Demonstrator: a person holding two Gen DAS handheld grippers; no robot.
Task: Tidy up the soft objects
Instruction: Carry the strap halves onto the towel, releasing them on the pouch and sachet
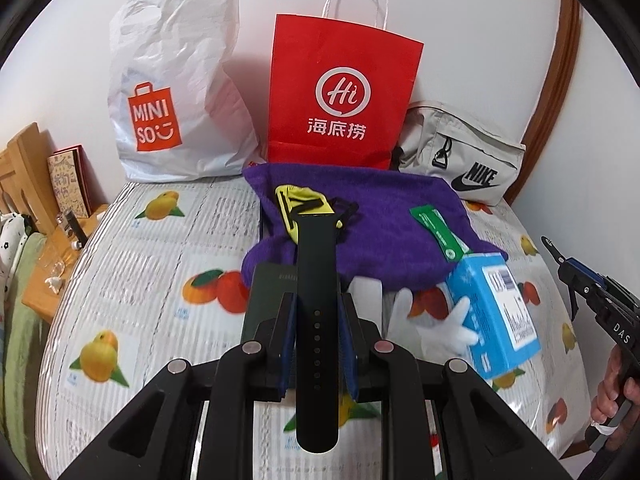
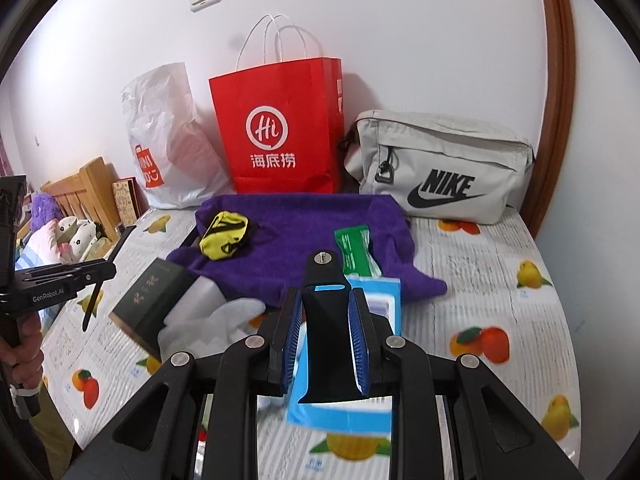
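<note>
My left gripper (image 1: 316, 320) is clenched on a dark watch strap (image 1: 317, 300); strap sticks out past the pads at both ends, holed end toward the camera. My right gripper (image 2: 326, 336) is clamped on the other strap piece (image 2: 326, 320), the end with the metal stud sticking up past the fingertips. Both pieces are held above the bed (image 2: 500, 280), not touching it.

Under the grippers, mid-bed: purple towel (image 2: 296, 232) spread out, far edge reaching the bags. On it, a yellow-and-black pouch (image 2: 224, 236) on the left part and a green packet (image 2: 354, 256) on the right part. A blue box (image 1: 492, 312) overlaps the towel's near right corner. White glove (image 1: 432, 320) lies just left of the box, touching it. A dark green box (image 2: 152, 308) sits at the towel's near left corner.

Far edge of the bed, against the wall, left to right: white Miniso bag (image 1: 180, 92), red paper bag (image 1: 340, 96) upright, grey Nike pouch (image 2: 440, 168). Red bag and Nike pouch stand just beside each other.

Left edge of the bed: wooden headboard (image 1: 28, 168), with a small book (image 1: 70, 184) leaning there. Plush toys (image 2: 60, 232) beyond it in the right view.

Each view catches the other gripper at its edge, with a hand (image 1: 616, 384) on the handle.
</note>
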